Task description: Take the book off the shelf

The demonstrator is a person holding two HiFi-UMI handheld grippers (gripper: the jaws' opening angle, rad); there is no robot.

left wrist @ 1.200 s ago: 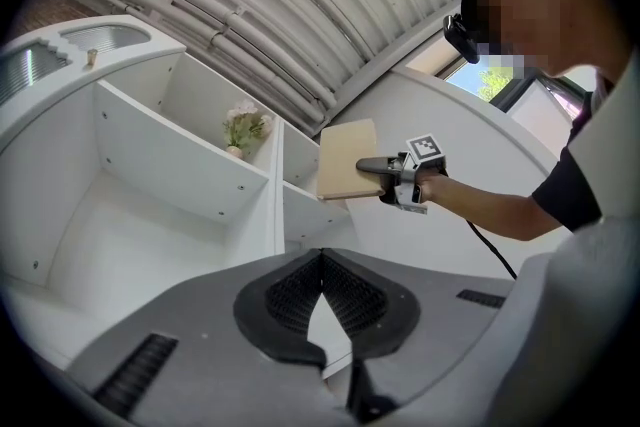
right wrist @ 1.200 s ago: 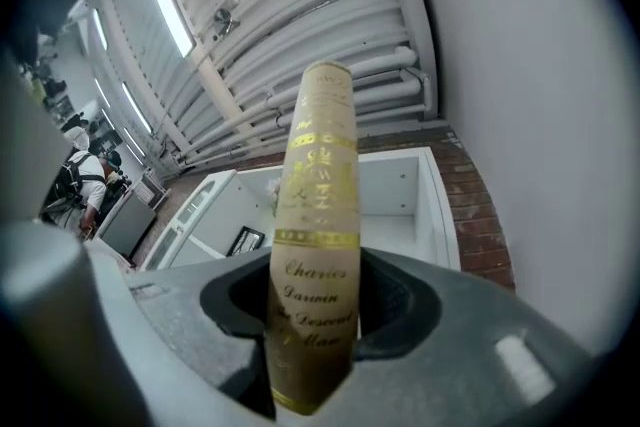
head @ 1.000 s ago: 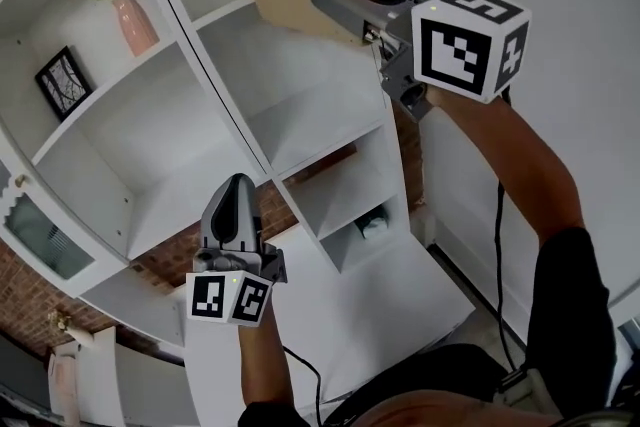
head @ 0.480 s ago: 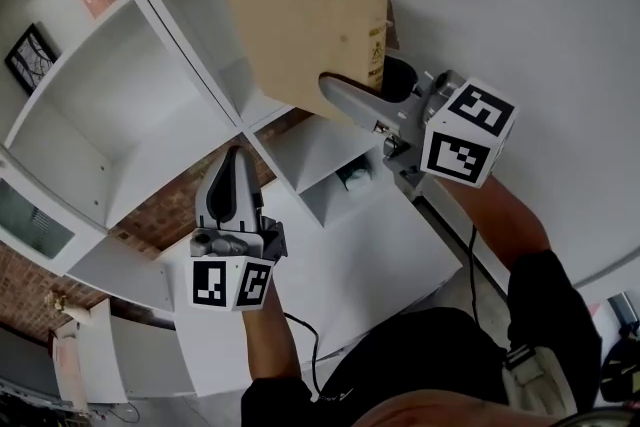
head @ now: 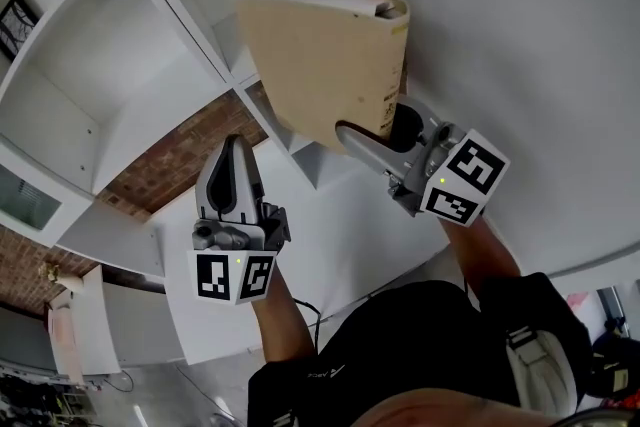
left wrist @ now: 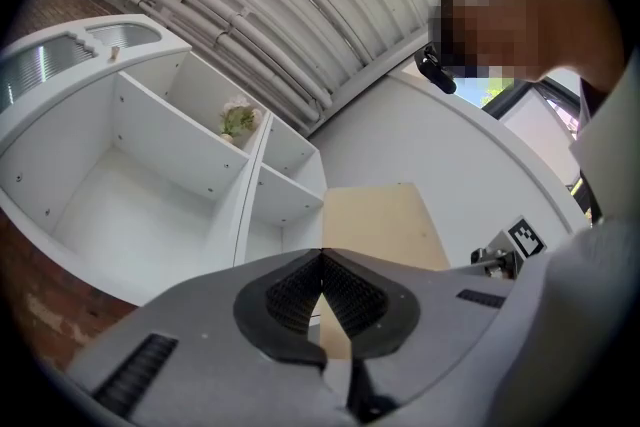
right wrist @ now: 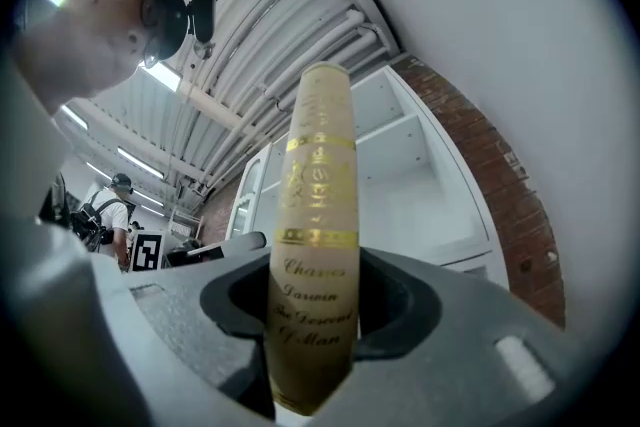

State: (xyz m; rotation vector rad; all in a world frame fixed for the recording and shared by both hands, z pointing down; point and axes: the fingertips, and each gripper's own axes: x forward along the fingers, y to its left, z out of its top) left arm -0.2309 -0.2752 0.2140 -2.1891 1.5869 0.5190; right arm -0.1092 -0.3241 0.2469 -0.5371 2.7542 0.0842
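White cubby shelving [head: 150,45] backed the right claw [head: 385,130], clamped on the spine of a tan hardback book [head: 320,65] held clear of the shelves. Left claw [head: 232,160] hung pinched together, empty. Removal looked complete; next, likely a steady set-down.

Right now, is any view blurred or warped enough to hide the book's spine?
Right gripper view: fisheye bends the shelf, yet the gold lettering on the book is sharp. Head view: slightly dim, cover in focus. Left gripper view: corners black, shelf lines curved.
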